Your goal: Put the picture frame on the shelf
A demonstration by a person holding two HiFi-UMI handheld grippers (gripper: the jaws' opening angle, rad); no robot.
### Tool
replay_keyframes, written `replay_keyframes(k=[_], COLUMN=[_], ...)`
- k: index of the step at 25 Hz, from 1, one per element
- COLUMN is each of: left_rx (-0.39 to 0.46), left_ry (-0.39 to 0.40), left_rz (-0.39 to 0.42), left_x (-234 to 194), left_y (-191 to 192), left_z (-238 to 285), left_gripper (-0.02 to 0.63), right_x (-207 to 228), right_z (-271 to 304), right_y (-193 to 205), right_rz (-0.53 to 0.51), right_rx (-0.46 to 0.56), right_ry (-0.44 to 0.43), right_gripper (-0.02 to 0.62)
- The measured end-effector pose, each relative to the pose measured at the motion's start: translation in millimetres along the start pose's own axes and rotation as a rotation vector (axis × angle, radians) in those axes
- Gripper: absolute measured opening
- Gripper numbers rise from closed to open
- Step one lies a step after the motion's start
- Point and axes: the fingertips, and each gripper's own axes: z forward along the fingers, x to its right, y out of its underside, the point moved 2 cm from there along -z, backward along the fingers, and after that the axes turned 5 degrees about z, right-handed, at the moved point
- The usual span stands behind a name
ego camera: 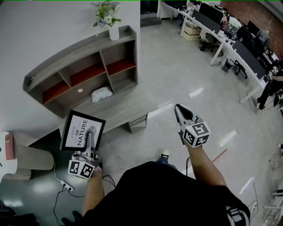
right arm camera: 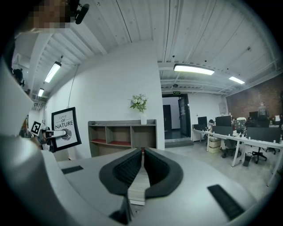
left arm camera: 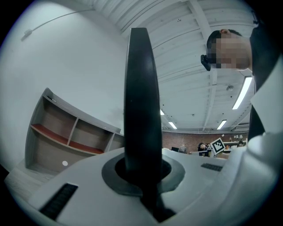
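Office floor [ego camera: 177, 75], left gripper [ego camera: 89, 137] clamping picture frame [ego camera: 76, 128]

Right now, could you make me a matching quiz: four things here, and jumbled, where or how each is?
1. black-framed picture with white print
2. white vase of flowers
3. white flat packet
4. right gripper

A. on top of the grey wooden shelf
B. shut, empty
C. clamped in the left gripper
D. inside the shelf, lower level

Pairs: 1-C, 2-A, 3-D, 4-B

Glossy grey floor [ego camera: 177, 70], white desks [ego camera: 222, 42], perhaps brick wall [ego camera: 247, 13] behind.
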Motion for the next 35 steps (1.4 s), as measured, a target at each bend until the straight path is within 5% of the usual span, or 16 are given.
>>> replay_keyframes(k=[35], left_rx=[-0.047], left_ry=[-0.071], left_rz=[0.016], left_x=[71], left_y=[36], left_z=[131], left_gripper=[0.028], right_x=[148], right_z=[63], right_y=[-9], right_rz=[0.019], right_rx=[-0.047], right_ry=[-0.109], right_gripper=[0.026])
